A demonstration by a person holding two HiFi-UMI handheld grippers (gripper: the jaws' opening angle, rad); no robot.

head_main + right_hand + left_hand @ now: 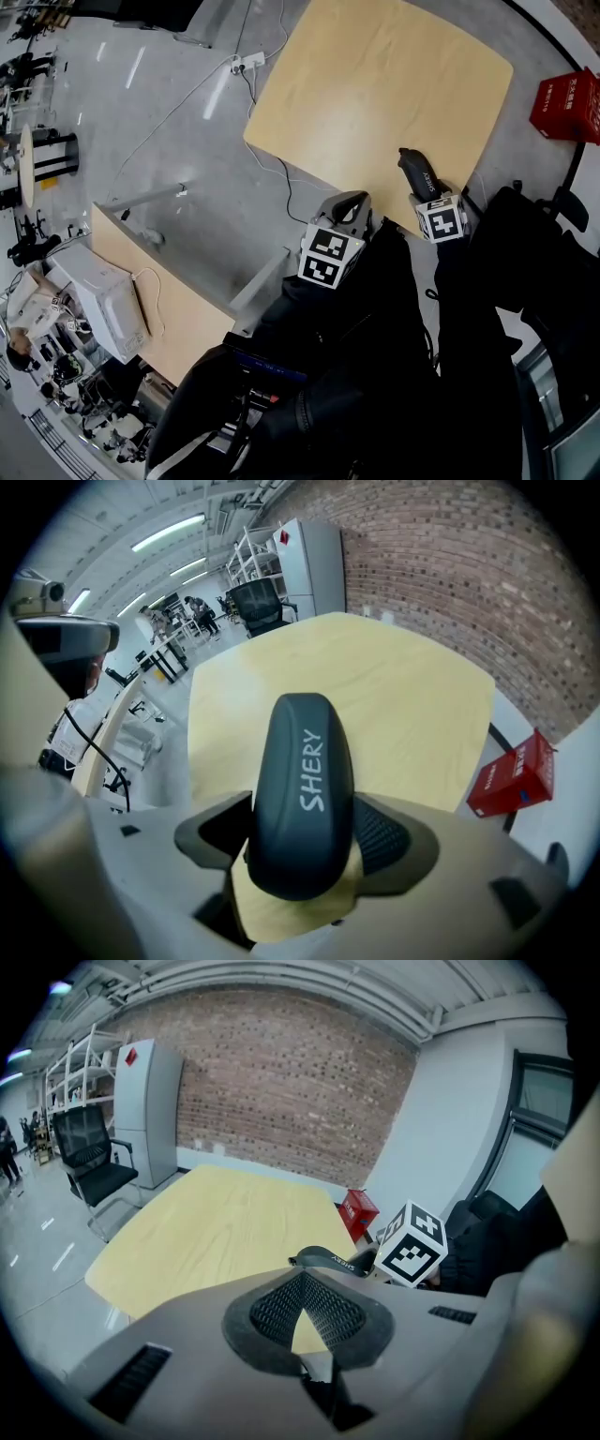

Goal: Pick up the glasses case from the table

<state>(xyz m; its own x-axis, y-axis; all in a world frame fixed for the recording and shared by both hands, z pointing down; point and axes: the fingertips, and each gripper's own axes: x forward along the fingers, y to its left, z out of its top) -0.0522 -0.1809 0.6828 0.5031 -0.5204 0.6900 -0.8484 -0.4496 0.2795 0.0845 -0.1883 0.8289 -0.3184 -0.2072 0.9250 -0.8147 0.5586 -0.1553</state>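
Your right gripper [306, 844] straddles the dark SHERY glasses case [300, 780] at the table's [403, 696] near edge, jaws wide, not clamping. The case's near end is hidden. Your left gripper [305, 1321] is closed and empty.

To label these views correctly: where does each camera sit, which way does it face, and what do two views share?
Head view: on the person's head, looking steeply down at the table; shows sleeves, left gripper, right gripper.
Left gripper view: rides that gripper, faces across the table toward a brick wall; shows its shut jaws.
Right gripper view: rides that gripper, faces down at the table; open jaws flank the glasses case.
Shared: all three show the glasses case.
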